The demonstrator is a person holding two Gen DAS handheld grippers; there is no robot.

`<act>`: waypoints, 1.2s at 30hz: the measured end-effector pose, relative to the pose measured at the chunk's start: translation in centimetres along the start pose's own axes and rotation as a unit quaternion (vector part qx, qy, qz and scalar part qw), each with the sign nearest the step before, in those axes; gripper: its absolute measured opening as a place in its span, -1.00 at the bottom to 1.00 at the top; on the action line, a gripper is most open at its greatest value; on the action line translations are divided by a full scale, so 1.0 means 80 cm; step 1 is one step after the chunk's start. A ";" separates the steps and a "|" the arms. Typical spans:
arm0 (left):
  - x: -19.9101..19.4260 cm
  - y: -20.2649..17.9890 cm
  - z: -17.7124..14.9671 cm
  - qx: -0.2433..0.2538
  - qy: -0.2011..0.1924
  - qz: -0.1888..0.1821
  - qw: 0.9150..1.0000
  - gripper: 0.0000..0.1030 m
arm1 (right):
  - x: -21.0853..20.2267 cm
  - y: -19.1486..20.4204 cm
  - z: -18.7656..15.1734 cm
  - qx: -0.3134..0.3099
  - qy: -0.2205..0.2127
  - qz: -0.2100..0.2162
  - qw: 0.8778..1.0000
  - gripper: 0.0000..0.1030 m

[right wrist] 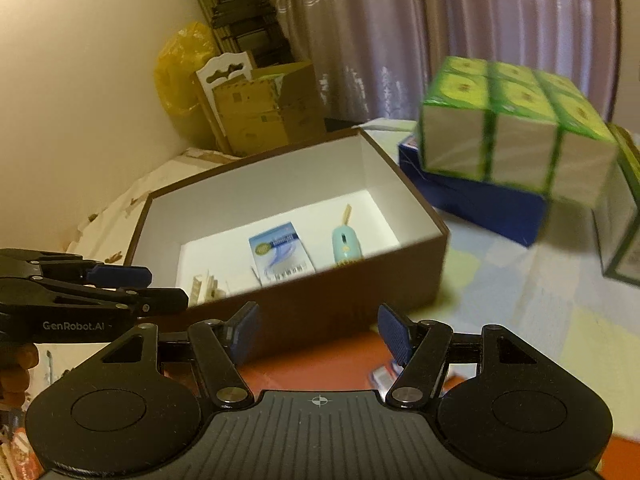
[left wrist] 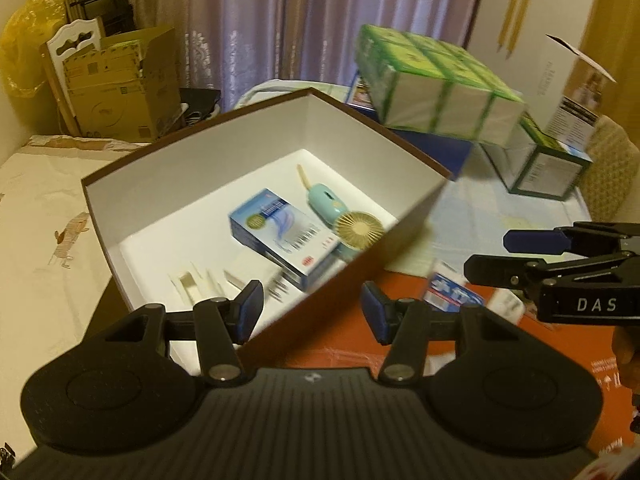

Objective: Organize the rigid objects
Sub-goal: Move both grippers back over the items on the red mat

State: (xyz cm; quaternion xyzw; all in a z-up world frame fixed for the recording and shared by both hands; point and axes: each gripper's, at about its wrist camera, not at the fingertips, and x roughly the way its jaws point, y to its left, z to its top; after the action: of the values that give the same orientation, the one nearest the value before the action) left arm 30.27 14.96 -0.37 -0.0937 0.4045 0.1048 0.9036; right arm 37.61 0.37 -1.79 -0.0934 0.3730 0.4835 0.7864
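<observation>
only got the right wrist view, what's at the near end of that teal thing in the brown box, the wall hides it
Observer: The left wrist view shows a round, gold-grilled fan head there. The teal thing is a handheld fan lying in the brown box.
Operator: is it touching the blue carton
Observer: The head lies right at the carton's corner. I cannot tell whether they touch or only overlap.
Operator: anything beyond the green packs on the right
Observer: Yes, a tall white carton with its top flap open stands at the far right.
</observation>
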 end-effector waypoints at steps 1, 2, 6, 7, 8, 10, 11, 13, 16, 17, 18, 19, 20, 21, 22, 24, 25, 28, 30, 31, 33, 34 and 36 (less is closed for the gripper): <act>-0.003 -0.004 -0.005 0.003 0.000 -0.005 1.000 -0.03 | -0.008 -0.002 -0.007 0.005 0.000 -0.002 1.000 0.21; -0.006 -0.009 -0.010 0.006 0.000 -0.009 1.000 -0.03 | -0.014 -0.005 -0.014 0.010 0.001 -0.004 1.000 0.21; -0.009 -0.028 -0.034 0.018 0.011 -0.024 0.999 -0.03 | -0.039 -0.016 -0.045 0.027 0.010 -0.019 0.999 0.21; -0.009 -0.032 -0.040 0.020 0.016 -0.027 0.999 -0.03 | -0.045 -0.020 -0.054 0.032 0.014 -0.023 0.999 0.21; -0.008 -0.036 -0.046 0.021 0.022 -0.030 0.999 -0.03 | -0.050 -0.023 -0.063 0.037 0.017 -0.027 0.999 0.21; -0.007 -0.045 -0.057 0.026 0.032 -0.035 0.999 -0.03 | -0.061 -0.031 -0.080 0.050 0.025 -0.035 0.998 0.21; -0.006 -0.050 -0.063 0.029 0.037 -0.038 0.998 -0.03 | -0.065 -0.035 -0.090 0.056 0.030 -0.039 0.997 0.21; -0.003 -0.059 -0.074 0.038 0.044 -0.046 0.997 -0.03 | -0.075 -0.042 -0.106 0.067 0.038 -0.046 0.996 0.21; 0.001 -0.070 -0.086 0.052 0.052 -0.053 0.996 -0.03 | -0.087 -0.050 -0.127 0.082 0.050 -0.055 0.994 0.21; 0.003 -0.073 -0.090 0.056 0.055 -0.056 0.995 -0.03 | -0.090 -0.053 -0.132 0.086 0.052 -0.058 0.993 0.21; 0.006 -0.077 -0.094 0.060 0.058 -0.059 0.995 -0.03 | -0.093 -0.055 -0.138 0.090 0.055 -0.061 0.993 0.21; 0.007 -0.080 -0.097 0.064 0.060 -0.062 0.994 -0.03 | -0.096 -0.058 -0.144 0.094 0.058 -0.063 0.992 0.21; 0.009 -0.083 -0.100 0.069 0.062 -0.066 0.994 -0.03 | -0.098 -0.060 -0.148 0.099 0.060 -0.064 0.991 0.21; 0.011 -0.085 -0.104 0.073 0.062 -0.068 0.993 -0.03 | -0.100 -0.062 -0.153 0.104 0.062 -0.066 0.990 0.21; 0.012 -0.088 -0.107 0.077 0.064 -0.071 0.992 -0.03 | -0.102 -0.064 -0.158 0.108 0.064 -0.068 0.990 0.21; 0.016 -0.093 -0.113 0.084 0.068 -0.078 0.991 -0.03 | -0.102 -0.067 -0.165 0.115 0.069 -0.071 0.988 0.21; 0.018 -0.095 -0.115 0.087 0.069 -0.080 0.991 -0.03 | -0.102 -0.069 -0.169 0.119 0.071 -0.073 0.988 0.21; 0.024 -0.100 -0.121 0.099 0.070 -0.088 0.989 -0.03 | -0.103 -0.072 -0.179 0.127 0.077 -0.076 0.986 0.21; 0.029 -0.103 -0.124 0.105 0.070 -0.093 0.988 -0.03 | -0.103 -0.075 -0.184 0.132 0.081 -0.079 0.985 0.21; 0.031 -0.104 -0.126 0.109 0.070 -0.096 0.987 -0.03 | -0.102 -0.075 -0.187 0.134 0.082 -0.080 0.984 0.21; 0.035 -0.107 -0.128 0.116 0.070 -0.098 0.986 -0.03 | -0.102 -0.078 -0.191 0.140 0.086 -0.083 0.983 0.21; 0.037 -0.107 -0.128 0.119 0.071 -0.099 0.985 -0.03 | -0.101 -0.079 -0.193 0.143 0.087 -0.085 0.982 0.21; 0.041 -0.109 -0.128 0.124 0.071 -0.100 0.985 -0.03 | -0.102 -0.083 -0.195 0.148 0.086 -0.090 0.981 0.21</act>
State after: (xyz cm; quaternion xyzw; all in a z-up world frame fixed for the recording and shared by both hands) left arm 27.43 4.33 -8.84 -0.0278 0.4665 -0.0437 0.8830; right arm 33.28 -16.58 -8.65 -0.0502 0.4971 0.3404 0.7965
